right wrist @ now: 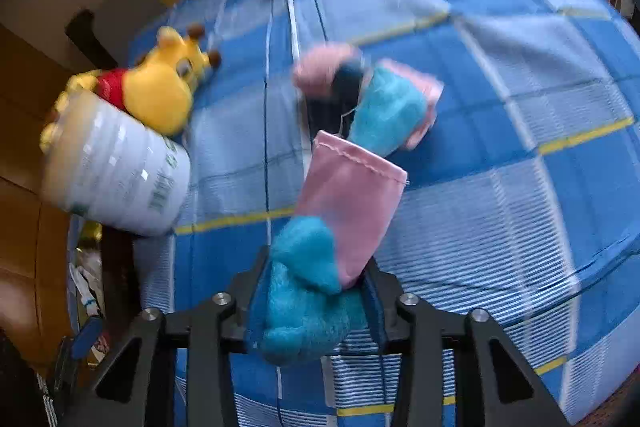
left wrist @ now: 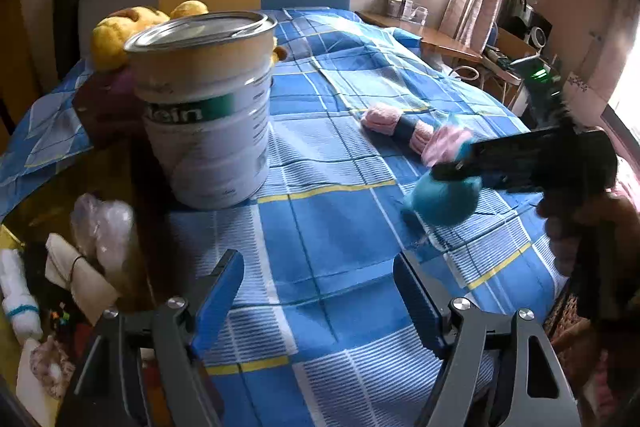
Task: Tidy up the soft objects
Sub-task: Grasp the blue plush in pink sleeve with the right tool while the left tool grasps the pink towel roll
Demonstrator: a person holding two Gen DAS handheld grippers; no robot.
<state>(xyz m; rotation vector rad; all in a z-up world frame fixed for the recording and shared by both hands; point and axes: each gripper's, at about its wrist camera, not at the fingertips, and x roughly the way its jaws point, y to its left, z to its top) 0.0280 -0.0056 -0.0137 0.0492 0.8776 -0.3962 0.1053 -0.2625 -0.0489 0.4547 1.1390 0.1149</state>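
Left wrist view: a plush (left wrist: pixel 116 35) is seen at upper left behind a tin (left wrist: pixel 208 107) standing on the bed (left wrist: pixel 328 227). At the bottom, the left tool (left wrist: pixel 318 291) is spread wide with nothing between its pads. Right of centre, a pink roll (left wrist: pixel 394 125) lies on the cover, and beside it the right tool (left wrist: pixel 460 167) is seen blurred with a teal sock (left wrist: pixel 440 201) hanging from it.

Right wrist view: plush (right wrist: pixel 160 91) and tin (right wrist: pixel 116 167) are placed at left. At lower centre, the right tool (right wrist: pixel 316 287) is clenched on the teal sock (right wrist: pixel 308 287), its pink cuff pointing up. A second pair (right wrist: pixel 384 107) lies just above.
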